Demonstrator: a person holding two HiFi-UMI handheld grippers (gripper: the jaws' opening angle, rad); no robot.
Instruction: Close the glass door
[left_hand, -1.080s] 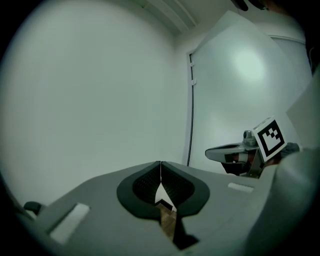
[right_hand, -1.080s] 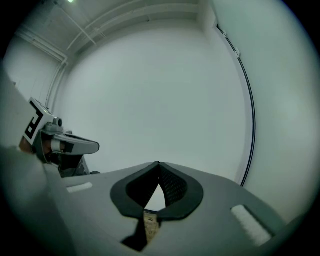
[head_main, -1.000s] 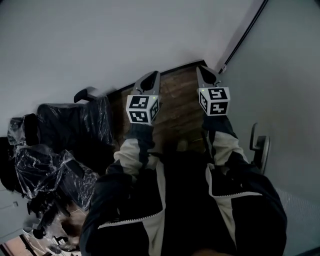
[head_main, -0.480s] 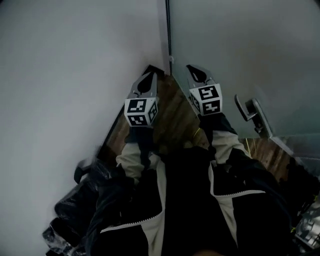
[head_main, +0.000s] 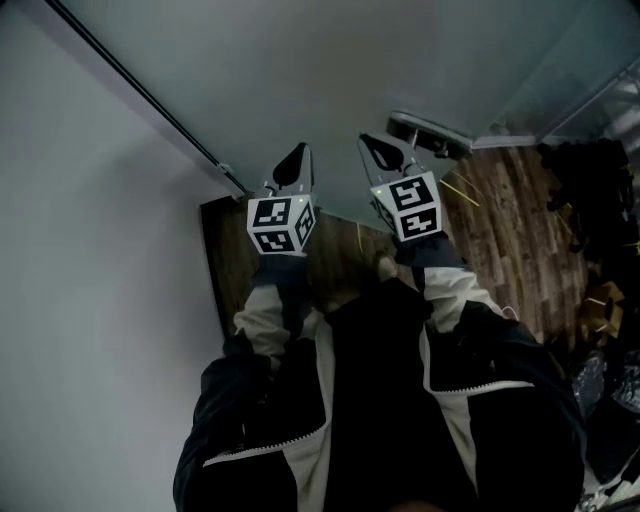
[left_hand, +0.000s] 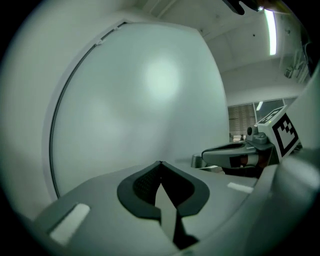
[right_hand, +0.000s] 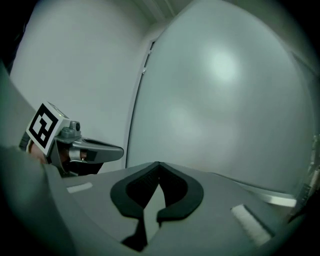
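The frosted glass door (head_main: 330, 70) fills the upper part of the head view, with its metal handle (head_main: 432, 133) at the upper right. Both grippers point level at the pane. My left gripper (head_main: 293, 160) is shut and holds nothing; it is near the door's dark edge strip (head_main: 150, 100). My right gripper (head_main: 385, 150) is also shut and empty, its tip just left of the handle, and I cannot tell whether they touch. In the left gripper view the shut tips (left_hand: 159, 164) face the pane (left_hand: 150, 95). The right gripper view shows the same (right_hand: 158, 164), pane (right_hand: 225, 95) ahead.
A white wall (head_main: 90, 300) stands on the left of the door. Wood floor (head_main: 505, 235) runs to the right, where dark bags and clutter (head_main: 590, 190) lie. The person's dark jacket and sleeves (head_main: 370, 400) fill the lower frame.
The view has swung round from the wall corner to face the glass door. Both shut grippers have swept across with it, and the handle now sits beside the right gripper's tip.
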